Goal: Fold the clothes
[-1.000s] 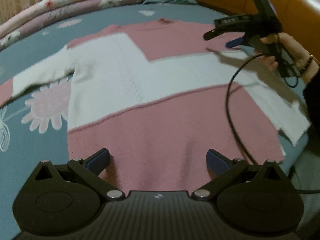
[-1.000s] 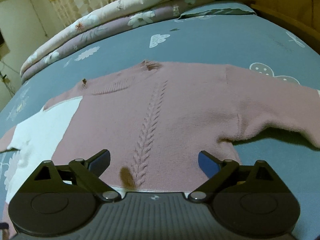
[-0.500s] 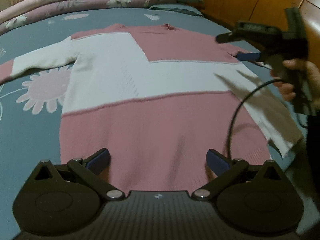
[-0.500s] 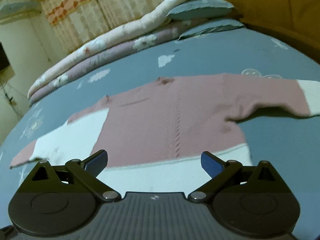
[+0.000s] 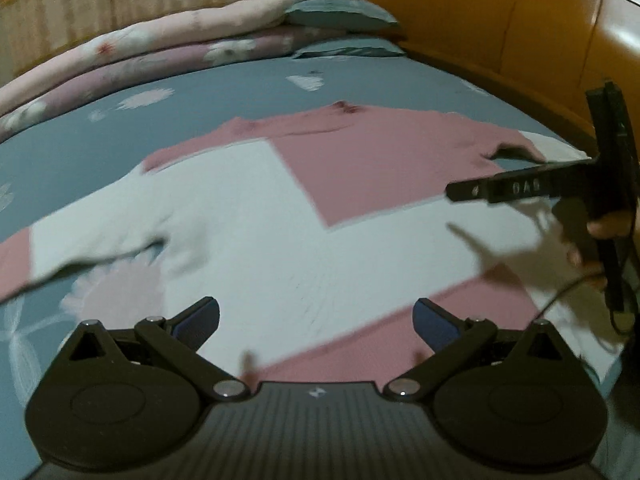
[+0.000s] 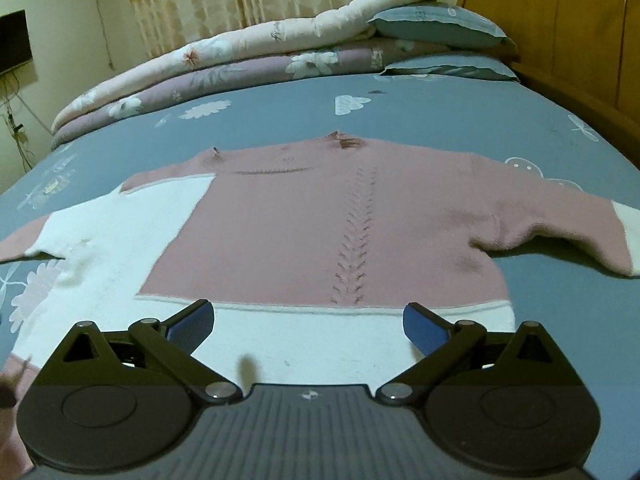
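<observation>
Both sets of fingers are standing wide and empty: right gripper (image 6: 306, 320), its fingers just having been opening, and left gripper (image 5: 316, 318) are hovering over the sweater (image 6: 320, 220) lying flat ahead of them; a shallow pinch is probably risking dragging one knit layer and wrinkling it.

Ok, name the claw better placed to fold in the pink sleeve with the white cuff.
Probably right. The right claw, open and empty, has that sleeve just off its right side; the left claw faces the sweater's other half.
</observation>
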{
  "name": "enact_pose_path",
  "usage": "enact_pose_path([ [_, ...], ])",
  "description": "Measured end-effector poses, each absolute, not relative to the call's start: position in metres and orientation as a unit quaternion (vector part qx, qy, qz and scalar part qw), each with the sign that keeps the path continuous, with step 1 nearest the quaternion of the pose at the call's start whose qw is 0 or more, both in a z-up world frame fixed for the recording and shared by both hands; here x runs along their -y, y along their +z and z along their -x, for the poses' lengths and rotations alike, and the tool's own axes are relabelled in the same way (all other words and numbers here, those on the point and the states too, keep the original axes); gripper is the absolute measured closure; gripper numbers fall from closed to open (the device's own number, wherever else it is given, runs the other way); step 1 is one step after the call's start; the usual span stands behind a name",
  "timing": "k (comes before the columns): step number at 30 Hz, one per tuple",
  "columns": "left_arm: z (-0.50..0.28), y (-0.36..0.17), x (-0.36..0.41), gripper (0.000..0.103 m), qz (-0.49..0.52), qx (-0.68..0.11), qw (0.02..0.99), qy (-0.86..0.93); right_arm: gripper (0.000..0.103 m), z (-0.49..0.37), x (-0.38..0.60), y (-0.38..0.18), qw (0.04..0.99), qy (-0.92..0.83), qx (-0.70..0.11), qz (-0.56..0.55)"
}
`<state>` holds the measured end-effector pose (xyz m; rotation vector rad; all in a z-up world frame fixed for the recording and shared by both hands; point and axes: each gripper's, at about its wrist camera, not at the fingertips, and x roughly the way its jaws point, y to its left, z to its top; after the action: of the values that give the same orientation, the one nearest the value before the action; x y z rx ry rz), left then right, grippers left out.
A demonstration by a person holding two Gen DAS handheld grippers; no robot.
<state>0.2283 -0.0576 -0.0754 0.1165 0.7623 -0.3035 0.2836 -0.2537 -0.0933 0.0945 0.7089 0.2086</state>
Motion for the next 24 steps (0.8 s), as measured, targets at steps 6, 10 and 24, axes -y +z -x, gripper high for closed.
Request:
enact_pose_path([
  [6,-0.25,-0.106,0.079,0.001,-0.061,-0.398,0.903,-0.153,0.0,-0.287,0.258,-0.098,0.929,0.093,-0.355,-0.048],
  [10,-0.228,-0.121,0.081,0.001,-0.068,-0.403,0.899,-0.157,0.0,-0.291,0.26,-0.103,0.925,0.088,-0.366,-0.048],
  [24,-0.278,-0.041,-0.023,0.001,0.019,-0.367,0.921,-0.128,0.0,-0.288,0.237,-0.118,0.923,0.069,-0.378,0.024],
])
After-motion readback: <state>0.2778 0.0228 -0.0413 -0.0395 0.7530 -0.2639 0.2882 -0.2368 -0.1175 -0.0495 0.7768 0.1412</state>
